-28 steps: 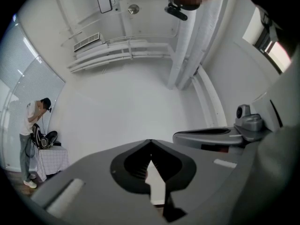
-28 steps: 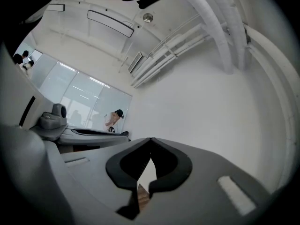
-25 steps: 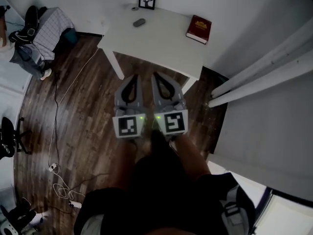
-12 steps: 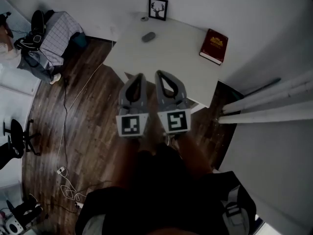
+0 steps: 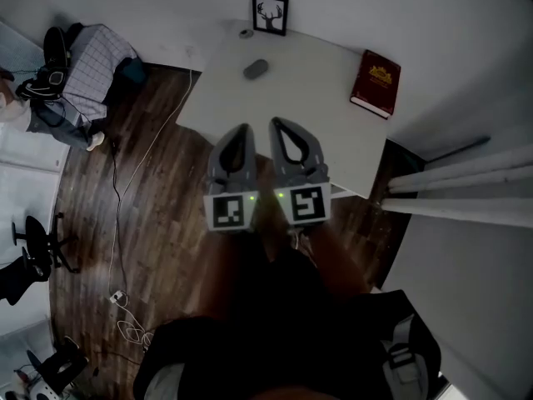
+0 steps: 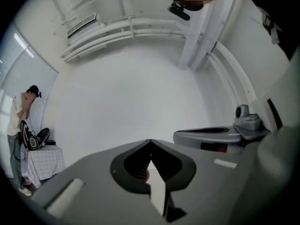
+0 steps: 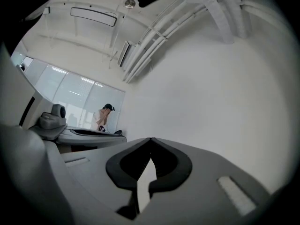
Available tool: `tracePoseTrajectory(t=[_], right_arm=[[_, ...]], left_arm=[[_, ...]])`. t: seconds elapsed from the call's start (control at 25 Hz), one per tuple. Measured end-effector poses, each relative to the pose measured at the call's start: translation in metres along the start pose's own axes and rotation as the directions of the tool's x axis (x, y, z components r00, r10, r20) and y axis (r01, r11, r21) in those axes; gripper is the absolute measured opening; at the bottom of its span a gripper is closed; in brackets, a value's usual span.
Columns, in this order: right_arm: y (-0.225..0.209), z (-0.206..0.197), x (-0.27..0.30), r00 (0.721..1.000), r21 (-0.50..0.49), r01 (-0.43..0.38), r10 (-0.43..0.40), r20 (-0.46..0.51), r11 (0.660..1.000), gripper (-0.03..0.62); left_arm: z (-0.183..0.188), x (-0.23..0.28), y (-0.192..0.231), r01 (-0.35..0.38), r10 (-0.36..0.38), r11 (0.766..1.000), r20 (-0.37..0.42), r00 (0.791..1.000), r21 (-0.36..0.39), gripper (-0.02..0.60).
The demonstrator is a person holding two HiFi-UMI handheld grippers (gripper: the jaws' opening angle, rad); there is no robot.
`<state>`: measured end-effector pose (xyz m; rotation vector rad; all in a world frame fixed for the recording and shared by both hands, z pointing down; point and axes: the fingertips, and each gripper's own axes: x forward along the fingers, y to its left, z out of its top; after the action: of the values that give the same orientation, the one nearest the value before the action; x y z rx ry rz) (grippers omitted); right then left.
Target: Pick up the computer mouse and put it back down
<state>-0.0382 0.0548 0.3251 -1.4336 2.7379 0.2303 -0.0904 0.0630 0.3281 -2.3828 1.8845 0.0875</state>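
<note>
A: Noting jaws: left gripper pressed together, nothing between; right gripper likewise, just beside it.
B: Mouse?
A: The computer mouse lies on the white table, well apart from both tips, near the framed picture; red book far right.

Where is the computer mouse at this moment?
In the head view, the computer mouse lies on the white table near its far left corner, close to the framed deer picture, well left of the red book.
</note>
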Motion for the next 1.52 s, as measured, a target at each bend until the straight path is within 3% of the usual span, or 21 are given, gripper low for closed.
tracePoseTrajectory(t=[0.2,0.76,1.12,1.52], right_arm=[[-0.002,-0.020,0.053,0.999,-0.009,0.034,-0.034,-0.037,0.999,0.014],[0.022,-0.042,0.192,0.982,-0.126,0.136,-0.151,-0.116,0.983,0.014],[0.004,-0.066,0.228,0.969,-0.202,0.118,-0.157,-0.192,0.972,0.014],[-0.059,-0.122,0.263,0.967,-0.147,0.056,-0.091,-0.238,0.987,0.014]], left_arm=[[-0.024,0.041,0.043,0.010,-0.012,0.999,-0.046,0.999,-0.037,0.002],[-0.049,0.122,0.163,0.156,-0.160,0.983,-0.041,0.986,-0.096,0.002],[-0.080,0.163,0.175,0.209,-0.221,0.970,-0.088,0.971,-0.128,0.002],[-0.126,0.240,0.158,0.180,-0.196,0.978,-0.167,0.966,-0.110,0.002]])
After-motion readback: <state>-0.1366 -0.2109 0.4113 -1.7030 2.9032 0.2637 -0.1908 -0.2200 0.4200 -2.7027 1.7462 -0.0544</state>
